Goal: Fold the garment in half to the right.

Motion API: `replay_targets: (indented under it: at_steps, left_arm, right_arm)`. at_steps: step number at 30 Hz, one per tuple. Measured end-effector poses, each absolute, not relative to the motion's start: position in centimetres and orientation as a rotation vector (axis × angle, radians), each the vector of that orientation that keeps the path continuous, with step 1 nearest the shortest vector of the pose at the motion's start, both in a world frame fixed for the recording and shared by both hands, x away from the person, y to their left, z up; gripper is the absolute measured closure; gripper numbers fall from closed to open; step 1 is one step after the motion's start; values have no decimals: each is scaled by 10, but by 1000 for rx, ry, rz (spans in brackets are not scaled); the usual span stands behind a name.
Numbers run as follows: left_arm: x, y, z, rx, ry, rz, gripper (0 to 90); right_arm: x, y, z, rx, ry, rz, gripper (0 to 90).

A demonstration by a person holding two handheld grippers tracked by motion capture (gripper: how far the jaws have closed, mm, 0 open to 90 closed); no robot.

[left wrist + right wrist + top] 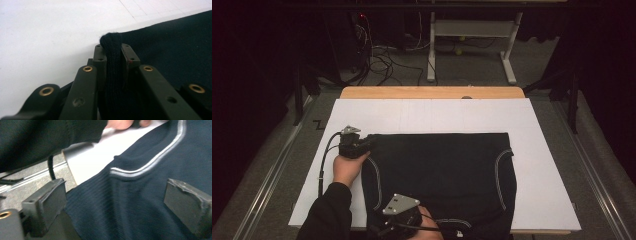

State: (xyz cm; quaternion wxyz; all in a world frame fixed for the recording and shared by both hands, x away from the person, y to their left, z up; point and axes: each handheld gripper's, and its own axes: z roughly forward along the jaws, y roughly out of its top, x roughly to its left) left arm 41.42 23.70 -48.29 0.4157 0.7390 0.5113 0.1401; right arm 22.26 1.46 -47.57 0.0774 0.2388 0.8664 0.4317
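Dark sweater [439,172], flat on worktop [542,165]: left gripper [113,53] fingers pinch far-left corner; right gripper [115,207] fingers wide, near hem ungrasped.

My left gripper [362,146] sits at the far left, jaws clamped tight, my hand [346,167] wrapped behind it. My right gripper [388,227] hangs low at the near edge, jaws spread wide, nothing pinched.
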Motion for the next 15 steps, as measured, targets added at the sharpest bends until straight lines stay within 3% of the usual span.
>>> replay_targets:
  at_steps: [4,15]
  left_arm:
    - [412,239,-483,1832,1270,345,730]
    - [410,241,-483,1819,1257,338,730]
  right_arm:
    - [222,25,-477,716,2610,1252,157]
    - [227,53,-482,728,2676,1123,162]
